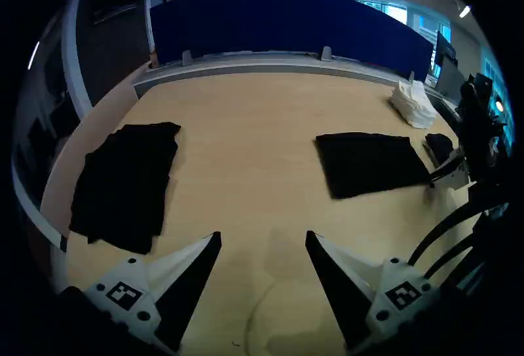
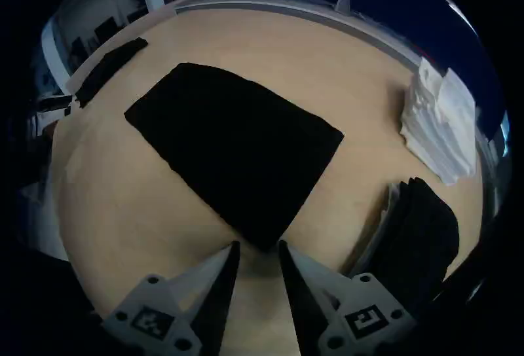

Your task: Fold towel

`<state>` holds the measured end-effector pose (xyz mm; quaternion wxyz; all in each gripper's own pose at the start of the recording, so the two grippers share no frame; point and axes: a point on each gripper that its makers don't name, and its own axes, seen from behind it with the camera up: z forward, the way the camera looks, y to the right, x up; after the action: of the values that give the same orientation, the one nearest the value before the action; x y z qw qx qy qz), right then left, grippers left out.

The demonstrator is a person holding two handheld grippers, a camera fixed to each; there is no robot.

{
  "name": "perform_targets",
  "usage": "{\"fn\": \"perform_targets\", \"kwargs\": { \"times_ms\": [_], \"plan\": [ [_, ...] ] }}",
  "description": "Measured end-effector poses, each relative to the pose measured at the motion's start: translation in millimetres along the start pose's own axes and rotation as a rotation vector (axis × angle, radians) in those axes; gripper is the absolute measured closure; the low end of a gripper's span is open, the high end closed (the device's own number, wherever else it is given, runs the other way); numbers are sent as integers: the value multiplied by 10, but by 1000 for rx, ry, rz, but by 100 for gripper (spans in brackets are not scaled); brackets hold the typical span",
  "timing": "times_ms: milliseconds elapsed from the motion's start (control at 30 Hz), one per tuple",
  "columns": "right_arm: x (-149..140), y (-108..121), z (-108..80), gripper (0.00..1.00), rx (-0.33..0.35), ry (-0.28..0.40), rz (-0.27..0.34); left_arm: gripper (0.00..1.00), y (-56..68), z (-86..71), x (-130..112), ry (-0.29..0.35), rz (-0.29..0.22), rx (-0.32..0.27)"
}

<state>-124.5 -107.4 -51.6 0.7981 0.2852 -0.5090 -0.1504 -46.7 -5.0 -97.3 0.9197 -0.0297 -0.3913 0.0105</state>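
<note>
A black towel [image 2: 236, 153] lies flat on the wooden table [image 2: 131, 212]. Its near corner reaches right up to the tips of my right gripper [image 2: 257, 246], whose jaws stand a little apart, so it is open and not pressing on the cloth. The left gripper view shows the same towel [image 1: 370, 160] at the right, with the right gripper [image 1: 440, 176] at its right edge. A second black towel [image 1: 124, 182], slightly rumpled, lies at the left. My left gripper [image 1: 262, 235] hovers wide open over bare table between the two towels, holding nothing.
A stack of white towels [image 2: 439, 120] sits at the far right of the table, and a pile of folded black towels [image 2: 419, 231] lies nearer. A blue partition [image 1: 281, 25] runs along the table's back edge. The second black towel [image 2: 108, 68] lies far left.
</note>
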Motion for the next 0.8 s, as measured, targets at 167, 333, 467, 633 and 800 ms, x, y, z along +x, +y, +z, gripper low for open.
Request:
{"fn": "perform_targets", "kwargs": {
  "times_ms": [167, 333, 467, 633, 800],
  "plan": [
    [-1, 15, 14, 61, -3, -1, 2, 4, -17, -8, -6, -2, -4, -2],
    [-11, 39, 14, 73, -12, -5, -2, 4, -32, -8, -13, -5, -3, -2],
    [-18, 40, 18, 77, -13, -7, -7, 4, -25, 0, -24, -9, 0, -5],
    [-22, 30, 11, 84, -8, -6, -15, 4, -14, 22, -33, -13, -5, -9],
    [-18, 25, 6, 92, -6, -2, -24, 4, -2, 38, -31, -16, -5, -11]
  ]
}}
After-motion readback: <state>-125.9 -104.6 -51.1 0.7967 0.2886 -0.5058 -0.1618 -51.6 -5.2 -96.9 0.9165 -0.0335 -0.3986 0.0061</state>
